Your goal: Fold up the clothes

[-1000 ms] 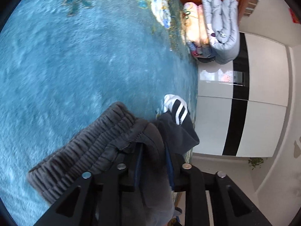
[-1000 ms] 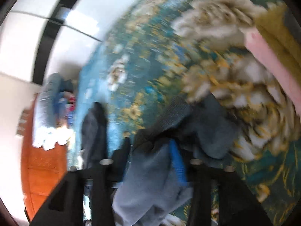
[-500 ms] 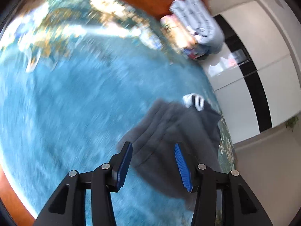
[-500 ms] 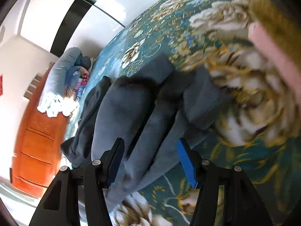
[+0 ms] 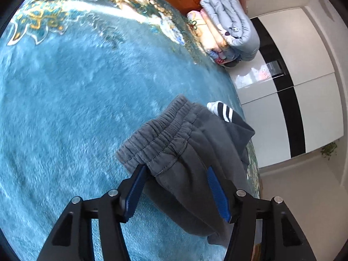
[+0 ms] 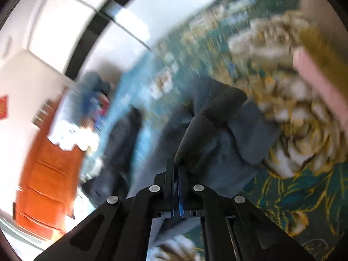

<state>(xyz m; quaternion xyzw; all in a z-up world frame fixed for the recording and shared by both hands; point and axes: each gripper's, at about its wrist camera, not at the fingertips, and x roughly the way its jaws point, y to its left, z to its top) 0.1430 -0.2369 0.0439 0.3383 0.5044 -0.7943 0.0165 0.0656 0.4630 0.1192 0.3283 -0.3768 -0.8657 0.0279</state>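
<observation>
Dark grey sweatpants [image 5: 182, 152] with a ribbed elastic waistband lie on the blue plush blanket [image 5: 65, 100]. My left gripper [image 5: 176, 178] is open, its blue pads on either side of the waistband corner, with cloth between them. In the blurred right wrist view my right gripper [image 6: 176, 169] is shut on a fold of the grey sweatpants [image 6: 208, 126], which rise from the fingertips. A dark garment with white stripes [image 5: 224, 111] lies just past the sweatpants.
Folded quilts [image 5: 228, 21] are stacked at the far end by an orange wooden cabinet [image 6: 47, 174]. A white and black wardrobe [image 5: 293, 82] stands beyond the bed edge. A floral teal and gold bedspread [image 6: 293, 113] and a pink strip [image 6: 319, 84] fill the right wrist view.
My left gripper let go of the sweatpants, drew back, then came up with open jaws around the waistband corner. My right gripper opened, then shut on a fold of the sweatpants.
</observation>
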